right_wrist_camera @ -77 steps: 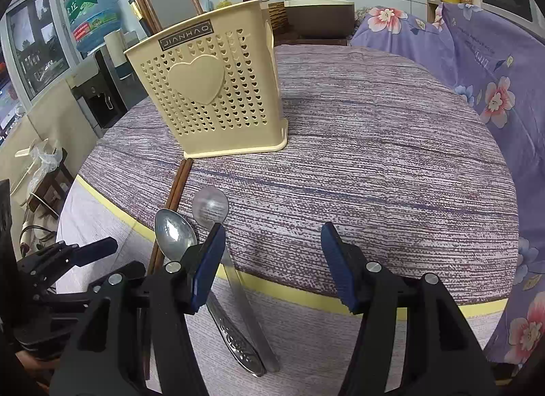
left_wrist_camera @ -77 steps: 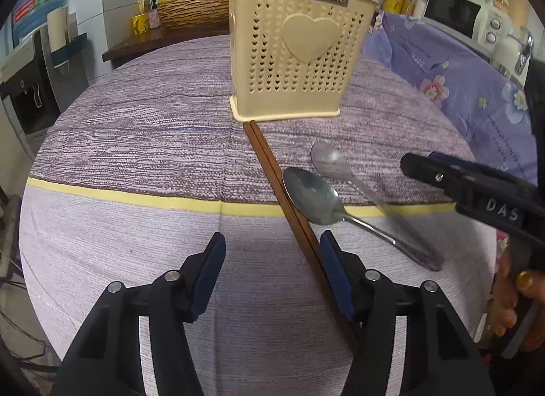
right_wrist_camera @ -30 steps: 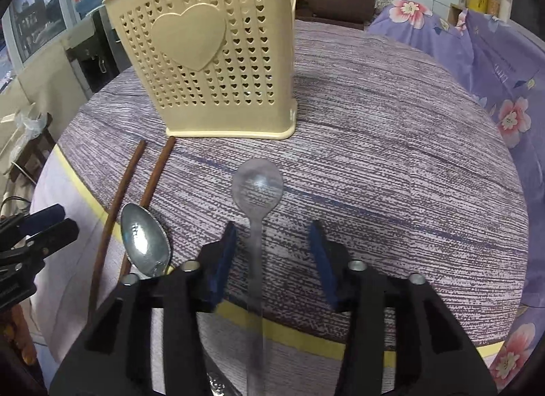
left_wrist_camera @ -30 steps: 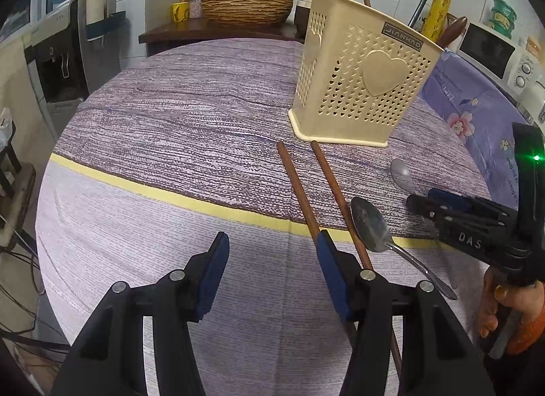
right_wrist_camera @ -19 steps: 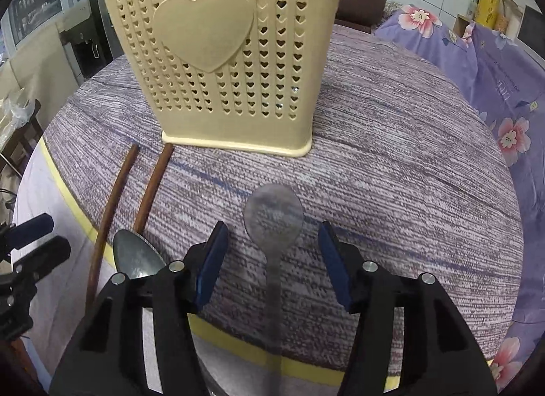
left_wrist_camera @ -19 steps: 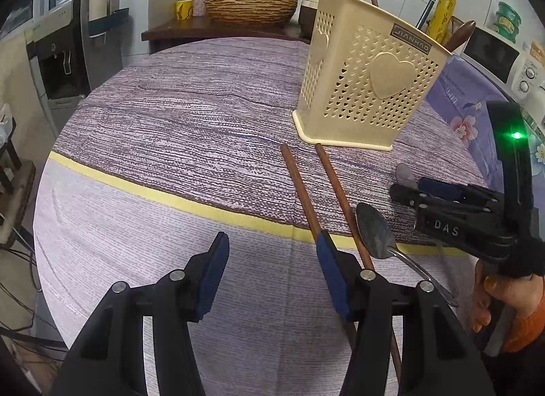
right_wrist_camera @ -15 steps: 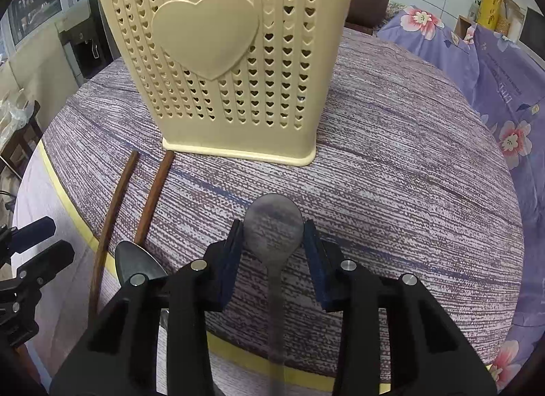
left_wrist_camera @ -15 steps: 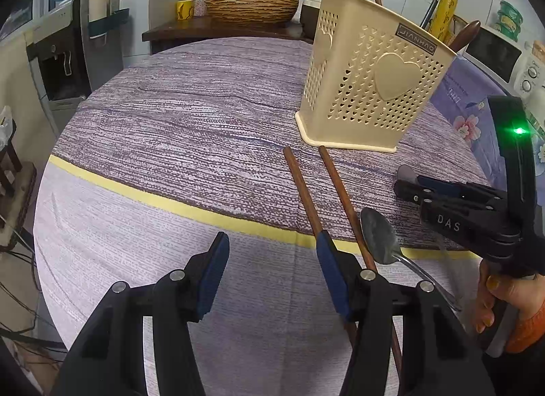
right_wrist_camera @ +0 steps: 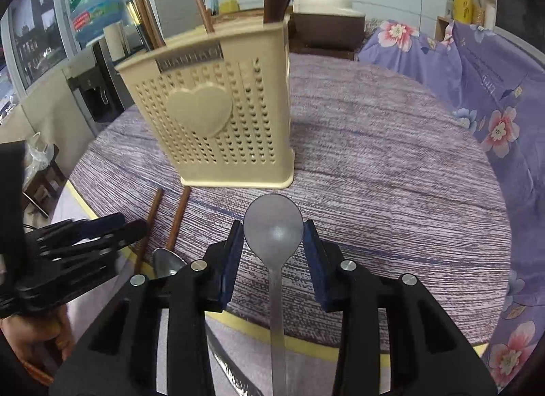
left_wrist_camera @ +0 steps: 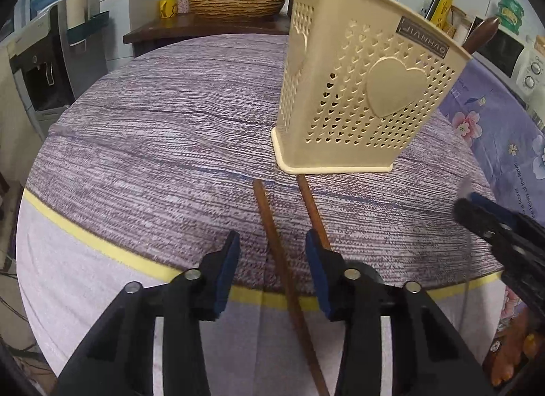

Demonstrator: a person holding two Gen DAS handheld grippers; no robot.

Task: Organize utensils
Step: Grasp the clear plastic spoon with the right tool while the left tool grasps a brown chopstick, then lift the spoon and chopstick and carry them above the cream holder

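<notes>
1. The right hand-held gripper [right_wrist_camera: 273,253] was seen part closed around a grey spoon [right_wrist_camera: 274,230]. The bowl stood just beyond the pads and the handle ran back between them, apparently lifted clear of the desk [right_wrist_camera: 391,191].
2. The left hand-held gripper [left_wrist_camera: 271,268] was closing, with one brown chopstick [left_wrist_camera: 272,235] lying between its blue pads but not yet pressed. A second chopstick [left_wrist_camera: 311,205] lay just to the right, its far end touching the base of the cream utensil holder [left_wrist_camera: 357,99].
3. A second metal spoon [right_wrist_camera: 166,264] lay on the desk, near the left.
4. The spoon was judged light, stiff and slippery, best taken at the neck. The chopstick was judged thin and prone to roll, best pinched near mid-length.
</notes>
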